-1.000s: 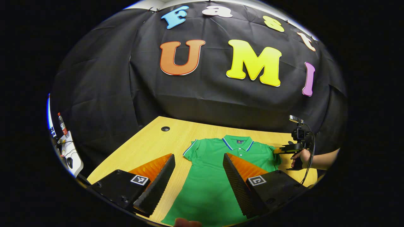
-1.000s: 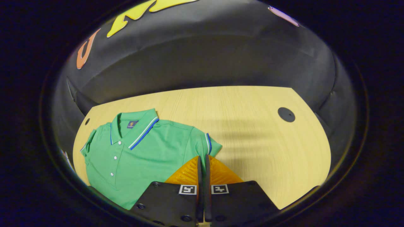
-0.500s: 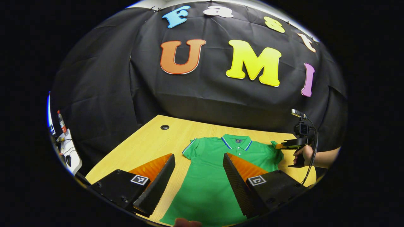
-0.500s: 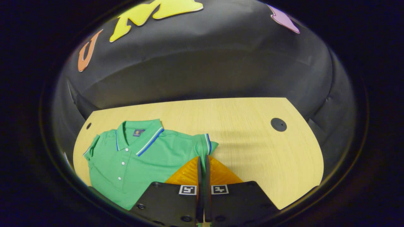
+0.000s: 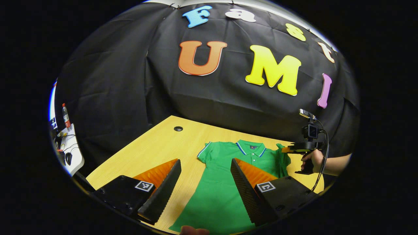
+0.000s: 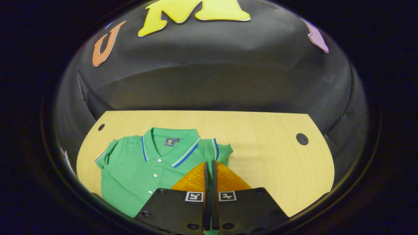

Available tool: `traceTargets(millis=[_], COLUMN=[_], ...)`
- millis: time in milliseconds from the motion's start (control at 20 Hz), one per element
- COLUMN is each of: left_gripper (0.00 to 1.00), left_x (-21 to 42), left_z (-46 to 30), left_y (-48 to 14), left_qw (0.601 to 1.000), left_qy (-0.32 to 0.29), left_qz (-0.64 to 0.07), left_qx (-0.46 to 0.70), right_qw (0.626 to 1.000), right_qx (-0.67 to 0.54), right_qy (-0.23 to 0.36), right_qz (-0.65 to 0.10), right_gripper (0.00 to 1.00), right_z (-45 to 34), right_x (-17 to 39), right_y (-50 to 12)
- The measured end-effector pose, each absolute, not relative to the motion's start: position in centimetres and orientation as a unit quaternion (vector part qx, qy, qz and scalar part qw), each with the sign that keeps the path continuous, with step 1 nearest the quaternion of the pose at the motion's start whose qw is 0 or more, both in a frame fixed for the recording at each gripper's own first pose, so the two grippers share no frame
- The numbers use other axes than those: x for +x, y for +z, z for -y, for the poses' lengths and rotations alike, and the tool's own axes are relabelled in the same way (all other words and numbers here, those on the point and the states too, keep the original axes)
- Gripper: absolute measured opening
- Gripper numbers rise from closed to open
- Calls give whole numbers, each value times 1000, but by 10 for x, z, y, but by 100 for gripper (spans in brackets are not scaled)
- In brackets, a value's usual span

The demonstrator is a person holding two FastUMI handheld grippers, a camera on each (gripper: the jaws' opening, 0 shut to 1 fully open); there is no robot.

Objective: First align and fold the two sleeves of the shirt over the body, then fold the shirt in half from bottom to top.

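A green polo shirt (image 5: 222,182) with a blue-and-white striped collar lies face up on the wooden table (image 5: 153,147). My left gripper (image 5: 205,161) hovers open above the shirt's lower body, its fingers spread wide with nothing between them. In the right gripper view the shirt (image 6: 140,173) lies to the left, and my right gripper (image 6: 209,163) is shut on the sleeve (image 6: 218,151), which is bunched up beside the collar (image 6: 169,148). The left gripper view shows that right gripper (image 5: 287,149), held by a hand (image 5: 310,161), holding the sleeve raised off the table.
The table has a round cable hole at each far corner (image 5: 178,128) (image 6: 302,139). Bare wood (image 6: 267,156) stretches to the right of the shirt. A white side desk (image 5: 70,153) with a bottle (image 5: 65,114) and cables stands at the far left.
My right gripper has drawn the pinched sleeve up and inward toward the collar. The shirt's shoulder has bunched there. My left gripper stays open over the shirt's lower body.
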State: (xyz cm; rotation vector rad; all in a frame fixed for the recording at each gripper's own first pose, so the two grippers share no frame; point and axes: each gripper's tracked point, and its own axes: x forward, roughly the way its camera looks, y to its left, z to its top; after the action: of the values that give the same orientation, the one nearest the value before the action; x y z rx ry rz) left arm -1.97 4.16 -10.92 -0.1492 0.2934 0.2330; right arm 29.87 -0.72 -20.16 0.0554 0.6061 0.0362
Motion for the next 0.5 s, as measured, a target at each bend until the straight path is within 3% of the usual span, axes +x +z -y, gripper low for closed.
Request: traceTargets(millis=[500], left_gripper=[98], left_x=[-50], left_z=[-83], left_y=[-121], left_qw=[971], left_qy=[158], left_qz=[-155], left_qx=[-89], right_qw=[945], right_qx=[4], right_qy=[25], right_qz=[-325], right_gripper=[2], right_z=[-44], right_x=[310], right_y=[-230])
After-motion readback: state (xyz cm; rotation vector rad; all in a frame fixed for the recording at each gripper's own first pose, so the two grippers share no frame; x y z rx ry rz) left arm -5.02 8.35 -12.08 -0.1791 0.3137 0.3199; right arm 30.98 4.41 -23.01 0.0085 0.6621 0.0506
